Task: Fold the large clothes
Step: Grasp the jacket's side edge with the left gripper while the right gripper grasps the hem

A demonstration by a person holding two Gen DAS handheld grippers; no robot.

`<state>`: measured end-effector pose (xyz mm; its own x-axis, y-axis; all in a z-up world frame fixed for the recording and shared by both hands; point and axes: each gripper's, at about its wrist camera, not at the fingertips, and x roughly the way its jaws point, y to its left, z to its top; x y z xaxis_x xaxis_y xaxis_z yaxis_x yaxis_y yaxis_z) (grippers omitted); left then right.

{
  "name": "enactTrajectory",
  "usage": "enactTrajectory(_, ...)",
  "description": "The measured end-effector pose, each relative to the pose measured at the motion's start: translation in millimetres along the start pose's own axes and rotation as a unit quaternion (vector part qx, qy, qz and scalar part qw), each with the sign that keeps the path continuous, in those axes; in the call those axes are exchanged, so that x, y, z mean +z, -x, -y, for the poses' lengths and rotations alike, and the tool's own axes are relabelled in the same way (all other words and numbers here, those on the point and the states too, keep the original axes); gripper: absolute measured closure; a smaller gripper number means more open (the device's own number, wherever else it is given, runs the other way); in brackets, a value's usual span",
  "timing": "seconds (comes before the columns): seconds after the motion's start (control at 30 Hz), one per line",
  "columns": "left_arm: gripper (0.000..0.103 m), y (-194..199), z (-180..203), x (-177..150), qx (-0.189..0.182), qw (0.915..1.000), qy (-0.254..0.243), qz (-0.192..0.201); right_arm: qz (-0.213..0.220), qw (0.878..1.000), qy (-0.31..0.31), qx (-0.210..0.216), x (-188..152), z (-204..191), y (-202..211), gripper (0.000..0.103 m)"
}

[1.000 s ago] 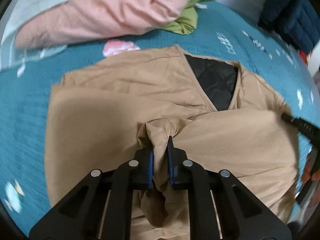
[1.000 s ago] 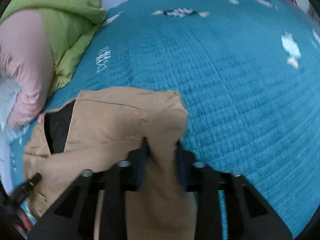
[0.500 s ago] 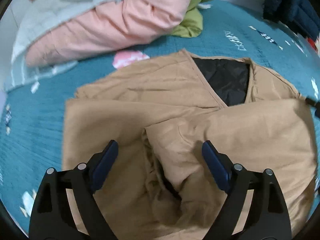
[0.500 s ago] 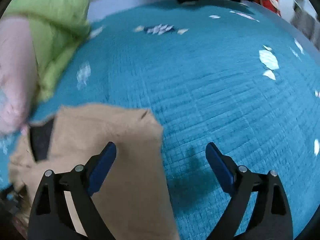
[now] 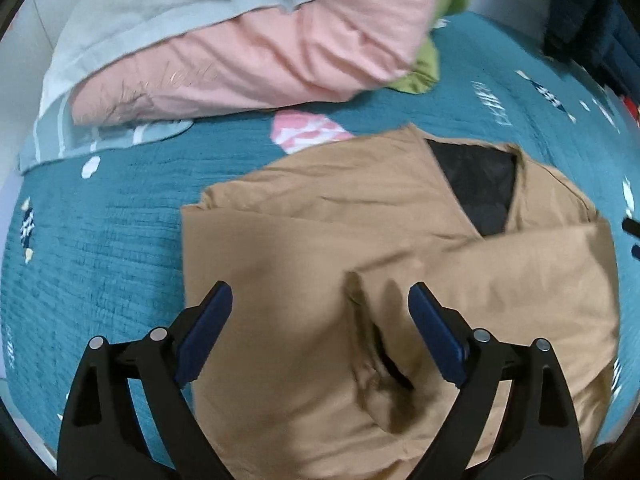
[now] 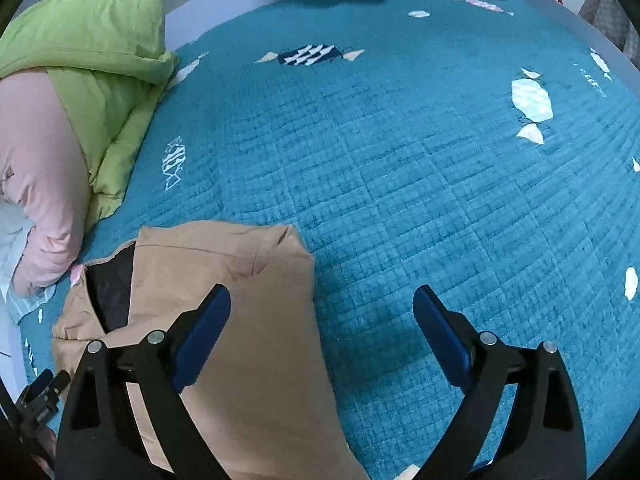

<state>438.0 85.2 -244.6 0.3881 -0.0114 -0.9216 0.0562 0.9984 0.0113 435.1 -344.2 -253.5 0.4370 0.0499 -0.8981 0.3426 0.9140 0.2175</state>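
Observation:
A tan jacket (image 5: 320, 240) with a black lining (image 5: 476, 184) at the open neck lies flat on the teal quilt (image 5: 100, 240), both sleeves folded in over its front. My left gripper (image 5: 320, 308) is open and empty above the jacket's middle, over the folded sleeve end (image 5: 384, 344). In the right wrist view the jacket (image 6: 240, 300) lies at the lower left. My right gripper (image 6: 322, 308) is open and empty, over the jacket's right edge and the quilt (image 6: 400, 160).
A pink padded garment (image 5: 260, 52) and a pale grey one (image 5: 140, 12) are piled at the back left. A green jacket (image 6: 92, 64) lies beside them. Dark blue clothes (image 5: 592, 28) sit at the far right. The other gripper's tip (image 6: 40, 396) shows at the lower left.
Both grippers have opened and let go of the tan sleeves, which now lie folded on the jacket. Both have drawn back and up from the cloth.

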Motion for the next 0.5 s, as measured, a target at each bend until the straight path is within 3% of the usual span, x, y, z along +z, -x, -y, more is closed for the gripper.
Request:
enactTrajectory(0.17,0.013,-16.7,-36.4,22.1,0.006,0.9980,0.053,-0.033,-0.012,0.998,0.060,-0.027,13.4,-20.7,-11.2,0.014)
enactTrajectory(0.27,0.013,-28.6,-58.2,33.4,-0.008,0.9946,0.086,-0.057,-0.031,0.995,0.085,-0.033,18.4,-32.5,-22.1,0.014)
enactTrajectory(0.4,0.013,-45.0,-77.8,40.2,-0.033,0.9882,0.124,-0.083,-0.066,0.995,0.074,-0.025,25.0,-35.4,-43.7,0.014)
enactTrajectory(0.5,0.013,-61.9,-83.0,43.1,-0.051,0.9856,0.122,-0.106,-0.093,0.995,0.034,0.007,29.6,-30.8,-59.3,0.014)
